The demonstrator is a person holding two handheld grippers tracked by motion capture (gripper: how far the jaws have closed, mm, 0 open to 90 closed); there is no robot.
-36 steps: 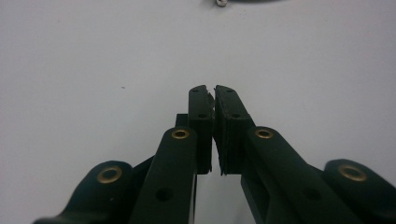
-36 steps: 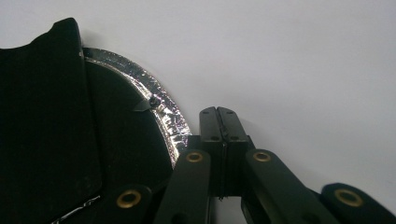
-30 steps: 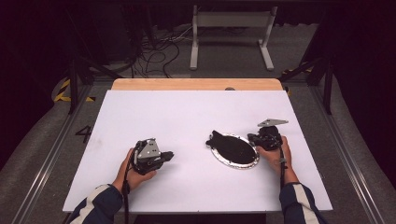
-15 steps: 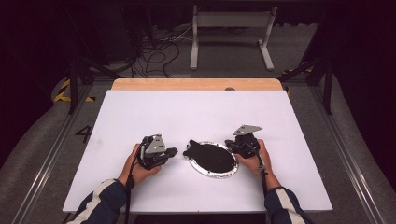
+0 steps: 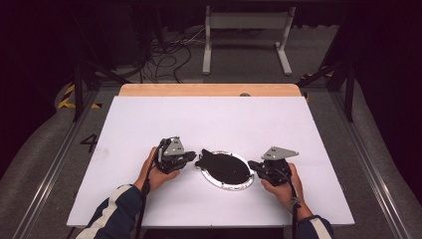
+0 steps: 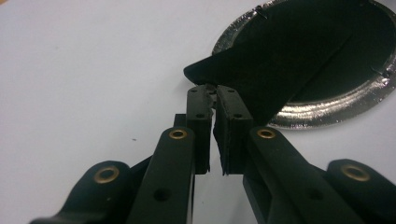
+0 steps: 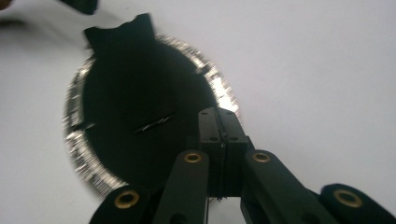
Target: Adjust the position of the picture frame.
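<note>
Left fingers: on my left gripper the two pads stand almost together, a thin slit between them that narrows toward the tips. The tips meet at the pointed corner of the black cloth; I read it as a pinch on that corner, though the contact itself is dark and small.

Right fingers: my right gripper has its pads pressed flat against each other with no gap. They sit at the rim of the hoop, over the cloth's edge. I cannot tell whether any cloth is caught between them.

Cloth: black, stretched across the silver hoop, with a tab of it sticking out past the rim toward the left gripper. From the high view the cloth covers almost all of the hoop.

Place: hoop and cloth lie flat on the white bench, near its front edge and about midway between its left and right edges.

Left gripper, high view: just left of the hoop, tips at the tab, held by my left hand.

Right gripper, high view: just right of the hoop, tips at its rim, held by my right hand.

Hoop: glittering rim, showing as a thin ring round the cloth.
</note>
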